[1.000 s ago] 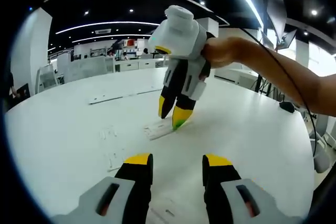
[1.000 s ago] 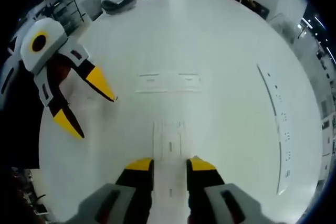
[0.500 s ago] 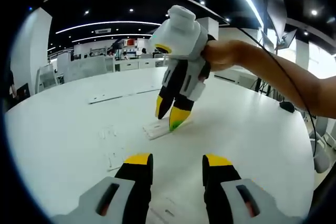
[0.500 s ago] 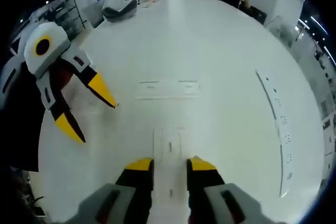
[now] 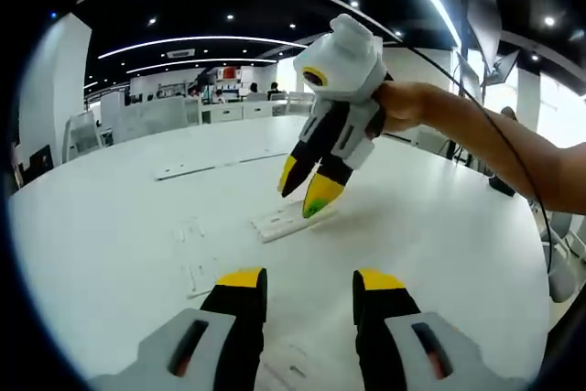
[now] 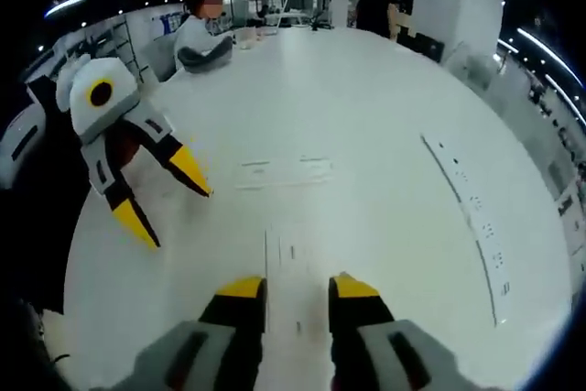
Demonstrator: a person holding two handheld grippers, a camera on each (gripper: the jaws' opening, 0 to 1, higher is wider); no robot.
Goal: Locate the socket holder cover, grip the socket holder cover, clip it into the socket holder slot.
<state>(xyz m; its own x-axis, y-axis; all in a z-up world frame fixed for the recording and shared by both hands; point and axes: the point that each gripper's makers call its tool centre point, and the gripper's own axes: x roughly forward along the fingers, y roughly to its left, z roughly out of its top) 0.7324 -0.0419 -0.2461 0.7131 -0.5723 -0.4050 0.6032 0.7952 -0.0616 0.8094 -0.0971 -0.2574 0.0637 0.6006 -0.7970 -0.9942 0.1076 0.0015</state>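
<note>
Left gripper view: The left tongs point(image 5: 309, 283) rise from the bottom edge, tips apart, nothing between them, above the white counter point(image 5: 110, 226). At frame centre the right tongs point(image 5: 306, 188) hang tip-down just over a flat white plate, the cover point(image 5: 286, 220), which lies on the counter. Their tips stand apart and whether they touch the cover cannot be told. Two fainter white pieces point(image 5: 194, 254) lie at lower left of centre, and a long white strip point(image 5: 215, 165) lies further back at upper left.

Right gripper view: The right tongs point(image 6: 298, 288) rise from the bottom edge, tips apart, straddling the near end of the cover point(image 6: 291, 258), which runs straight up the frame between them. A second flat white part point(image 6: 284, 172) lies crosswise above it, near centre. A long strip point(image 6: 467, 217) runs down the right side. The left tongs point(image 6: 169, 197) show at left, tips spread and empty.

Handling judgement: The cover appears to be thin moulded plastic, so light and rigid, with smooth faces that may slip. It lies flush on the counter, leaving only its long edges to take. Grip across the narrow width, near mid-length, with moderate pressure so it does not pivot.
</note>
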